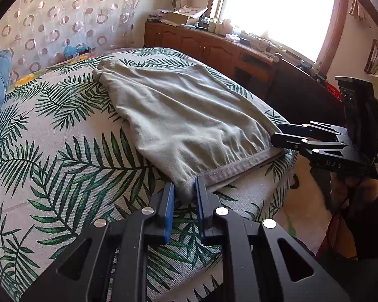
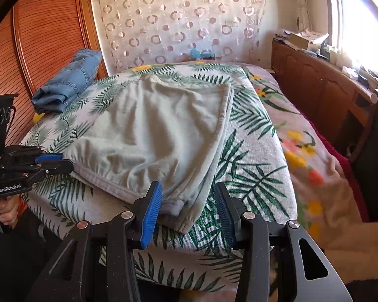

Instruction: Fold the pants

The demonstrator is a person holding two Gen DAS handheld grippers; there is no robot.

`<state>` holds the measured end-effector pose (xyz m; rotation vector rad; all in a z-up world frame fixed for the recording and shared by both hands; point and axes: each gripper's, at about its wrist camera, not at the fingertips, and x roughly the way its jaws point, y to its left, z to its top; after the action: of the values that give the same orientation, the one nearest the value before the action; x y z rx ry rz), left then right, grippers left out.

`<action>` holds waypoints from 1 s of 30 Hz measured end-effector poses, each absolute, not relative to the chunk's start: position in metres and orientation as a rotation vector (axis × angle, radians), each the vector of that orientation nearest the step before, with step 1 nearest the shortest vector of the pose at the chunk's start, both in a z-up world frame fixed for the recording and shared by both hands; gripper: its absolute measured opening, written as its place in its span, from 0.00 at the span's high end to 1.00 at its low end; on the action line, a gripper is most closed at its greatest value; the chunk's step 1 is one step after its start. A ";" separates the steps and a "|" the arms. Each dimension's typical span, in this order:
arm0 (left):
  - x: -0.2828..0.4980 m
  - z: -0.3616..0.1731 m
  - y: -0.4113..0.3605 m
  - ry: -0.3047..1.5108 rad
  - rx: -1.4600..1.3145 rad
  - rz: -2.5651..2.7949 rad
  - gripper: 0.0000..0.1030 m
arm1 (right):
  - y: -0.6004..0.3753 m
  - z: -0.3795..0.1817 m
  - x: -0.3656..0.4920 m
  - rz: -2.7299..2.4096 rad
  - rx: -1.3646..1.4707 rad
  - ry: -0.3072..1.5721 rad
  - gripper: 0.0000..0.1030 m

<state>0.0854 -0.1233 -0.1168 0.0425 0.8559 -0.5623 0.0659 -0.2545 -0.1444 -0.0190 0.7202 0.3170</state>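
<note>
While the left claw point(image 1: 184, 191) pinches the pants point(image 1: 186, 115) waistband, the right claw point(image 2: 187, 202) gapes, pant legs hidden.

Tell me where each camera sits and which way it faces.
Left wrist: on the left gripper, facing across the leaf-print bed cover toward the window; its fingers flank the pale grey-green pants; the right gripper shows.
Right wrist: on the open right gripper, facing the circle-patterned curtain; left gripper shows.
Shared: pants, bed cover.

Two close wrist views, shared bed point(image 1: 63, 130)
</note>
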 end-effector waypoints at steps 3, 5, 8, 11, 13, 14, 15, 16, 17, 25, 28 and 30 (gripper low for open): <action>0.087 -0.121 -0.124 0.869 0.041 -0.559 0.84 | -0.254 -0.149 0.068 0.314 -0.013 0.737 0.56; 0.087 -0.122 -0.123 0.869 0.038 -0.558 0.84 | -0.254 -0.148 0.070 0.312 -0.008 0.736 0.56; 0.087 -0.122 -0.123 0.870 0.037 -0.559 0.84 | -0.252 -0.147 0.070 0.306 -0.012 0.737 0.56; 0.088 -0.123 -0.123 0.870 0.029 -0.559 0.82 | -0.251 -0.147 0.070 0.307 -0.020 0.738 0.56; 0.088 -0.123 -0.122 0.869 0.023 -0.559 0.81 | -0.251 -0.147 0.070 0.314 -0.020 0.739 0.57; 0.089 -0.123 -0.121 0.868 0.020 -0.559 0.81 | -0.250 -0.147 0.070 0.322 -0.015 0.740 0.57; 0.089 -0.124 -0.121 0.868 0.017 -0.560 0.81 | -0.251 -0.147 0.070 0.333 -0.007 0.741 0.63; 0.089 -0.124 -0.120 0.868 0.012 -0.561 0.81 | -0.251 -0.147 0.070 0.348 0.004 0.742 0.64; 0.090 -0.124 -0.120 0.868 0.009 -0.562 0.81 | -0.251 -0.147 0.070 0.352 0.004 0.742 0.65; 0.089 -0.124 -0.121 0.861 0.014 -0.563 0.81 | -0.250 -0.149 0.069 0.378 0.000 0.736 0.83; 0.089 -0.124 -0.120 0.862 0.001 -0.574 0.81 | -0.251 -0.150 0.071 0.380 0.010 0.741 0.87; 0.089 -0.123 -0.120 0.861 -0.002 -0.579 0.83 | -0.252 -0.150 0.071 0.383 0.015 0.740 0.90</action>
<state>0.0887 -0.1197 -0.1234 -0.0019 0.8606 -0.5787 0.0715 -0.2518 -0.1496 0.0151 0.7402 0.3834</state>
